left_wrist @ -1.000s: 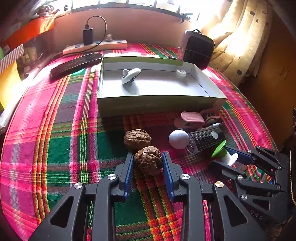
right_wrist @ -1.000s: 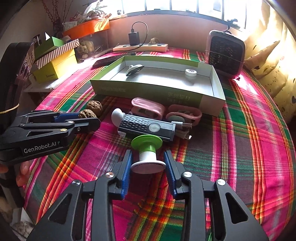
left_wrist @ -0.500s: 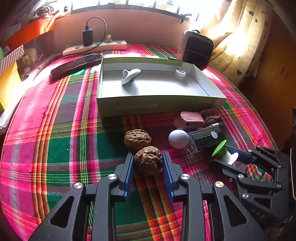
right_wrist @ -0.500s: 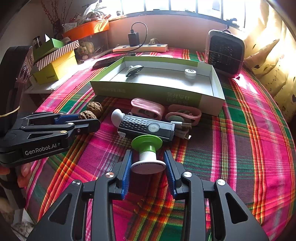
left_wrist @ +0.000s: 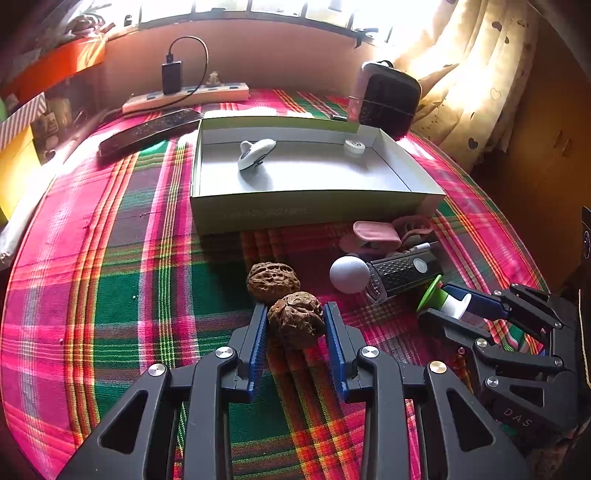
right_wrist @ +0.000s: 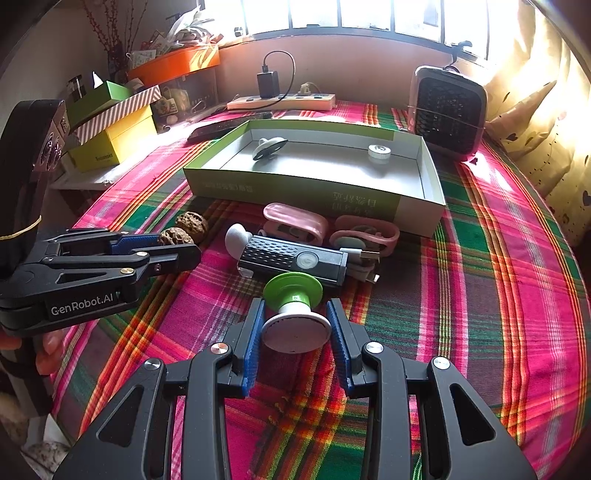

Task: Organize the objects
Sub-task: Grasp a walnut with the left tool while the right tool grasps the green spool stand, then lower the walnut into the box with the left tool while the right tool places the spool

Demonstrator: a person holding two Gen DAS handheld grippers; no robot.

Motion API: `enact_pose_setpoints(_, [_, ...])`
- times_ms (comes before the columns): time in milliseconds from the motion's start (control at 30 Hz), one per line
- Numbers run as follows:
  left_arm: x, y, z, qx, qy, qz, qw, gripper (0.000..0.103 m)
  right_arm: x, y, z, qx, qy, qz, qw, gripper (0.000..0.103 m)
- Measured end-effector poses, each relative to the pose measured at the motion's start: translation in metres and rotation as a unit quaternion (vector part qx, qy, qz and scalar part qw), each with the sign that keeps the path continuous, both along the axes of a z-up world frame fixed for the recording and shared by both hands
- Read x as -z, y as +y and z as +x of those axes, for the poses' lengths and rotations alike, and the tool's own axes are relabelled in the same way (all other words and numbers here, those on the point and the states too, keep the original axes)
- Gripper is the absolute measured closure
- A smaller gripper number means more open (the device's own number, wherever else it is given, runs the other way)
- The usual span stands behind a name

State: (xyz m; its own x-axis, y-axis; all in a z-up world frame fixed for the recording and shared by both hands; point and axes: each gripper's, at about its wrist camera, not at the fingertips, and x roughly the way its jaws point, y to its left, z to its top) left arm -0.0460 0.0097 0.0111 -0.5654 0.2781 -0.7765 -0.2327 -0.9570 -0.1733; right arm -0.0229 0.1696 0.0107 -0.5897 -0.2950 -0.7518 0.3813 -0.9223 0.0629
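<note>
Domestic room, probably a bedroom or living room. Beyond the fingers: a surface under a plaid cloth (right_wrist: 498,258), possibly a bed or table; a window (right_wrist: 351,14) at the far edge; cream heart-print curtains (left_wrist: 480,74) to the right. A power strip (right_wrist: 280,101) with a plugged-in charger sits below the sill, beside a small heater (right_wrist: 448,110). Stacked gift boxes (right_wrist: 114,129) lie far left.

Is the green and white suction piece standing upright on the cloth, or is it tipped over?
Tipped over. The suction piece lies on its side between the right tongs, its white disc facing the camera.
</note>
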Motion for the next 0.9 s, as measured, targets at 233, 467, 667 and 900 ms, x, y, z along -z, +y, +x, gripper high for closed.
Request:
enact_pose_setpoints(233, [-0.002,-0.001,0.003,0.002,0.003,0.001,1.0,0.075,-0.001,0.003,0.002,0.001,0.003,-0.004,1.0,0.068])
enact_pose_setpoints(467, [-0.007,0.0,0.007,0.008,0.009,0.0,0.9999,0.075,-0.007,0.004,0.004,0.001,0.012,-0.01,1.0,0.068])
enact_pose_setpoints(667, [-0.013,0.0,0.009,0.013,0.016,0.003,0.9998,0.075,-0.01,0.005,0.004,0.002,0.018,-0.011,1.0,0.068])
enact_pose_setpoints(900, [-0.018,0.002,0.008,0.016,0.021,0.005,0.9996,0.075,-0.019,0.006,0.002,0.001,0.028,-0.013,1.0,0.068])
